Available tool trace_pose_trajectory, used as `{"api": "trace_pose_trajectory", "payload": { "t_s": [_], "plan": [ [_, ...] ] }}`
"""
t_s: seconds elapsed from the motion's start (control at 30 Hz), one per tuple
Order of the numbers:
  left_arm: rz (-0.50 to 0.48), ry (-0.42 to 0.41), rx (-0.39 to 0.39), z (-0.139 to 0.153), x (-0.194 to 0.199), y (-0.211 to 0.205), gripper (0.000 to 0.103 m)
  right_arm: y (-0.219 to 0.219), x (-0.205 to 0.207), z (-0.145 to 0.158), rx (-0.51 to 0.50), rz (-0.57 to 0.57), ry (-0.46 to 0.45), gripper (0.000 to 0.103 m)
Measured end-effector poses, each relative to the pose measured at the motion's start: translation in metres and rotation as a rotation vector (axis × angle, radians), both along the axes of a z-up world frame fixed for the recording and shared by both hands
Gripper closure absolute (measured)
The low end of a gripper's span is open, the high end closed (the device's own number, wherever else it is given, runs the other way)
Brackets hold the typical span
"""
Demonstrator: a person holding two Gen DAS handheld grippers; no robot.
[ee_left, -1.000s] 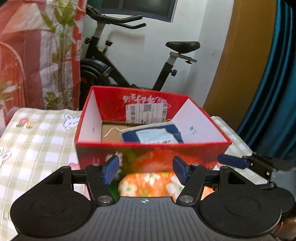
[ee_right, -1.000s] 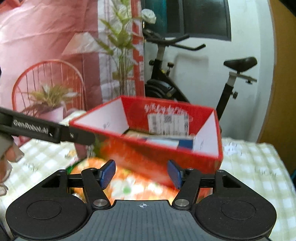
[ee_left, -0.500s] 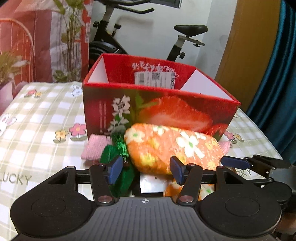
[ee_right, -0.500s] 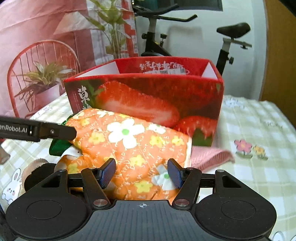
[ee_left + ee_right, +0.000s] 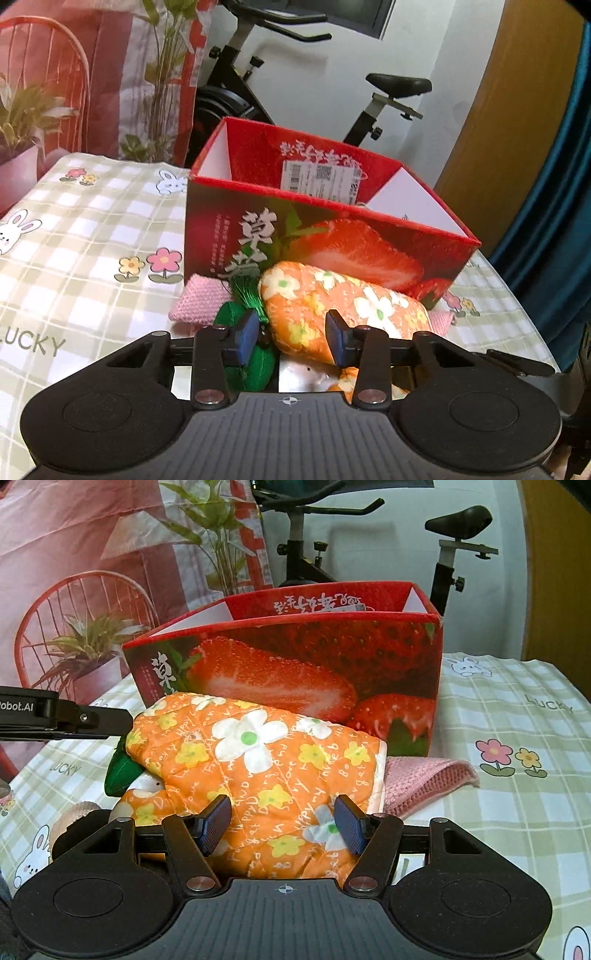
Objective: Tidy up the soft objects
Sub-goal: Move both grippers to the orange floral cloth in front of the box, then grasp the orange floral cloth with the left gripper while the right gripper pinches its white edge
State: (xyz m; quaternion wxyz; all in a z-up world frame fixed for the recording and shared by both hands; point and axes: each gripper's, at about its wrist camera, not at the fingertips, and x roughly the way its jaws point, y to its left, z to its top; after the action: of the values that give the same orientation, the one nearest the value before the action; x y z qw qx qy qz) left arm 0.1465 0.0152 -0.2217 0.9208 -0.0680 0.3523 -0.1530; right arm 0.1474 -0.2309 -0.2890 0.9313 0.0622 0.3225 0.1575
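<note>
An orange flowered oven mitt [image 5: 258, 760] lies on the table in front of a red strawberry box [image 5: 295, 664]. It also shows in the left wrist view [image 5: 340, 306], in front of the box [image 5: 325, 236]. My right gripper [image 5: 280, 827] is open with its fingers on either side of the mitt's near end. My left gripper [image 5: 291, 341] is open at the mitt's left end, next to a green tasselled soft item [image 5: 251, 306]. A pink knitted cloth [image 5: 428, 775] lies under the mitt.
The table has a checked cloth [image 5: 85, 236] with flowers and rabbits. An exercise bike [image 5: 258, 81] and a potted plant [image 5: 88, 653] stand behind it. The left gripper's arm [image 5: 62, 718] reaches in at the left of the right wrist view.
Both grippers have come down from above the box to table level and closed in on the orange mitt. Both stay open.
</note>
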Motion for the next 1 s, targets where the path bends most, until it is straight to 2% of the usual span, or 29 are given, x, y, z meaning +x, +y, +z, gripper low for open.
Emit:
{"api": "trace_pose_trajectory", "payload": {
  "t_s": [0.23,0.47,0.67,0.93,1.0],
  "plan": [
    [-0.064,0.055,-0.026,-0.009,-0.004,-0.009,0.061,0.001,-0.001,0.000,-0.004,0.000,0.000,0.044],
    [-0.014,0.137,-0.089,-0.029,0.013,-0.002,0.061,0.001,-0.001,-0.001,0.000,0.002,0.000,0.044],
    [-0.018,0.096,-0.036,-0.029,0.023,-0.013,0.061,0.001,-0.001,-0.002,0.003,0.004,0.000,0.043],
    [-0.001,0.059,-0.020,-0.028,0.036,-0.019,0.061,0.002,-0.001,-0.002,0.000,0.004,0.000,0.043],
    [-0.003,0.042,-0.021,-0.026,0.033,-0.018,0.070,0.001,-0.001,-0.002,0.003,0.004,0.000,0.043]
  ]
}}
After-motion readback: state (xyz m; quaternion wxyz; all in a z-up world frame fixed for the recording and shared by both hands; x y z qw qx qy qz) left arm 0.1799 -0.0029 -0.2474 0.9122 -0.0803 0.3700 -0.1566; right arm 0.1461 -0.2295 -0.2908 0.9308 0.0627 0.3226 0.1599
